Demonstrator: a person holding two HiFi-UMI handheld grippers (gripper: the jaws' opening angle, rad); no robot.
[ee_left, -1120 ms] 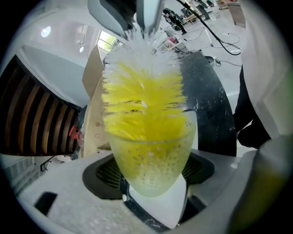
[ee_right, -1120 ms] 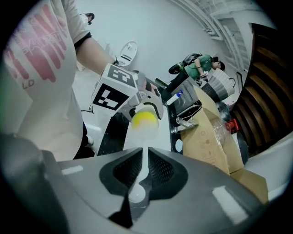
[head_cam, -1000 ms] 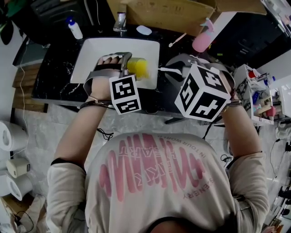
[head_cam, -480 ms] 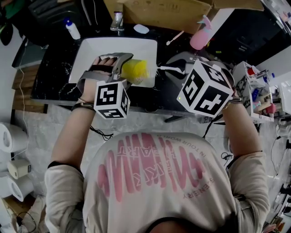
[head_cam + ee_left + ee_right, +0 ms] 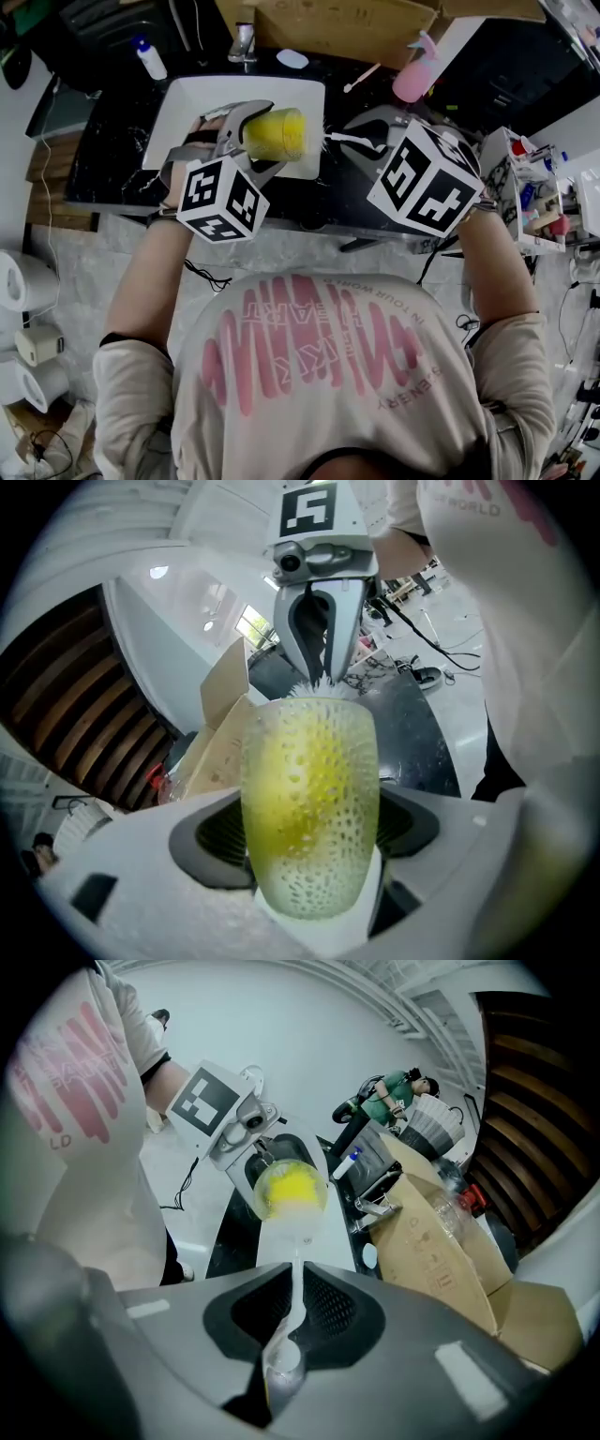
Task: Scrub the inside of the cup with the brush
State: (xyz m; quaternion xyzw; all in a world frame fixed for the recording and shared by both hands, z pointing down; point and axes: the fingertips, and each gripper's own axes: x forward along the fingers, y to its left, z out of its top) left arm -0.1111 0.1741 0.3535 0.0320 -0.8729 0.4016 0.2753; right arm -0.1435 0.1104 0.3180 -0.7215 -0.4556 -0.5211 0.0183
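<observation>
My left gripper (image 5: 242,133) is shut on a yellow dimpled cup (image 5: 275,134), held on its side over the white sink (image 5: 187,103) with its mouth turned to the right. In the left gripper view the cup (image 5: 309,799) fills the space between the jaws, and white bristles (image 5: 314,686) show just past its rim. My right gripper (image 5: 380,142) is shut on the thin white handle of the brush (image 5: 349,142), whose head sits at the cup's mouth. The right gripper view looks along the handle (image 5: 295,1288) into the cup (image 5: 289,1192).
A faucet (image 5: 246,42) stands behind the sink, and a white bottle with a blue cap (image 5: 150,58) is at the far left. A pink spray bottle (image 5: 415,77) and a cardboard box (image 5: 337,28) are at the back. A cluttered rack (image 5: 530,187) is at the right.
My left gripper has rolled and lifted a little, turning the cup's mouth more towards the brush. The right gripper has stayed nearly in place with the brush.
</observation>
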